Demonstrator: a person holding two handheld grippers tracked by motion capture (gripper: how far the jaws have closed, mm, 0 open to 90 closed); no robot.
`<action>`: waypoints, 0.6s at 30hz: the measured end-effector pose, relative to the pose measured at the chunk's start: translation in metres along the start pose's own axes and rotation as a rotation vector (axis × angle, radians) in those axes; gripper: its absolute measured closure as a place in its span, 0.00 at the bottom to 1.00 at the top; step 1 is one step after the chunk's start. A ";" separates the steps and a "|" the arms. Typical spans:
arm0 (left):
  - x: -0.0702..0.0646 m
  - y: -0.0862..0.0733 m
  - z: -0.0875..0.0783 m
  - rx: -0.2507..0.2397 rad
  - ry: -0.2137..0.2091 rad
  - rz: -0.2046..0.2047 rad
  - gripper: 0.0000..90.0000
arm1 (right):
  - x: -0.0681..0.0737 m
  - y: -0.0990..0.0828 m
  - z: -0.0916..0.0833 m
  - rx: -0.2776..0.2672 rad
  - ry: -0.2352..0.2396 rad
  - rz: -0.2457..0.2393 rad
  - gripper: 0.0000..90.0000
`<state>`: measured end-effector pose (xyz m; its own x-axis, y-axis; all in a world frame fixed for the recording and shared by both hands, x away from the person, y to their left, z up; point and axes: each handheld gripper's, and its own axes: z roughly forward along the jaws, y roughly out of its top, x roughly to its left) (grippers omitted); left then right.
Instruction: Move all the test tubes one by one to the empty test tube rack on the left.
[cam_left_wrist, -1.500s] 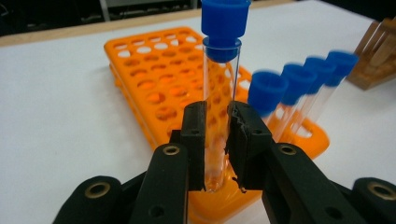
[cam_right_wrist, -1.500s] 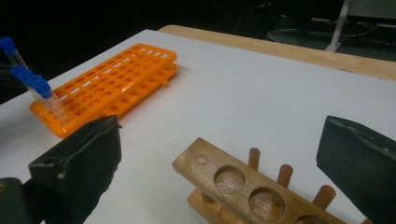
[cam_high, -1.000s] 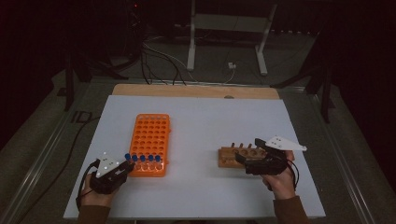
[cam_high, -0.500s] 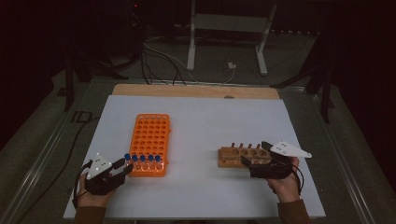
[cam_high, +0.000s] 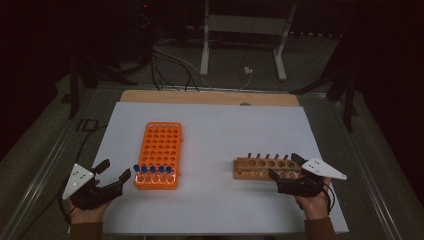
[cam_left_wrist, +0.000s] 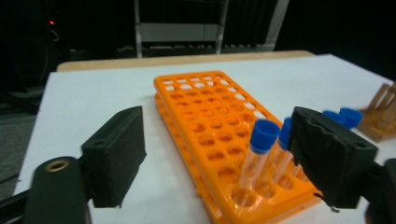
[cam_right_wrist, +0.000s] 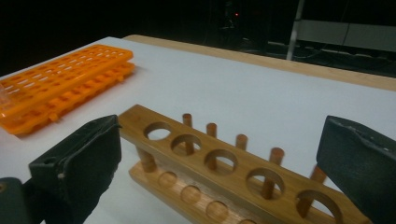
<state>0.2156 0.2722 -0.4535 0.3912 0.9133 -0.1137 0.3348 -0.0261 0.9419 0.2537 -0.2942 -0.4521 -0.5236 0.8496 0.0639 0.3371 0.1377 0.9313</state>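
An orange tube rack (cam_high: 160, 145) lies left of centre on the white sheet, with a row of blue-capped tubes (cam_high: 152, 170) standing in its near end. My left gripper (cam_high: 114, 171) hovers just left of that end, apart from the rack. Its jaws have just been opening and nothing is between them. In the left gripper view the tubes (cam_left_wrist: 264, 137) and rack (cam_left_wrist: 205, 107) lie ahead of the gripper (cam_left_wrist: 219, 154). An empty wooden rack (cam_high: 257, 167) sits at the right. My right gripper (cam_high: 284, 166) is open at its right end, its jaws (cam_right_wrist: 224, 154) either side of the wooden rack (cam_right_wrist: 224, 168).
The white sheet (cam_high: 225, 130) covers a table with a wooden strip (cam_high: 210, 97) along its far edge. Cables (cam_high: 175, 65) and a metal stand (cam_high: 240, 35) lie on the dark floor beyond. A cable (cam_high: 87, 135) trails off the table's left side.
My left gripper has drawn back to the left from the tubes and opened its jaws. My right gripper has shifted slightly right and nearer to the person.
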 end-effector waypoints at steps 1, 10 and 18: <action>0.000 0.001 -0.001 -0.010 0.004 -0.006 0.19 | -0.001 -0.001 -0.001 -0.003 -0.002 0.002 0.00; 0.000 0.006 -0.002 -0.037 0.021 -0.032 0.02 | -0.009 -0.010 -0.005 -0.017 -0.024 0.009 0.00; 0.000 0.006 -0.002 -0.048 0.025 -0.048 0.01 | -0.014 -0.015 -0.009 -0.025 -0.047 0.026 0.00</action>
<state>0.2158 0.2733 -0.4474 0.3539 0.9229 -0.1517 0.3107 0.0369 0.9498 0.2488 -0.3131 -0.4641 -0.4772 0.8758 0.0722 0.3302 0.1026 0.9383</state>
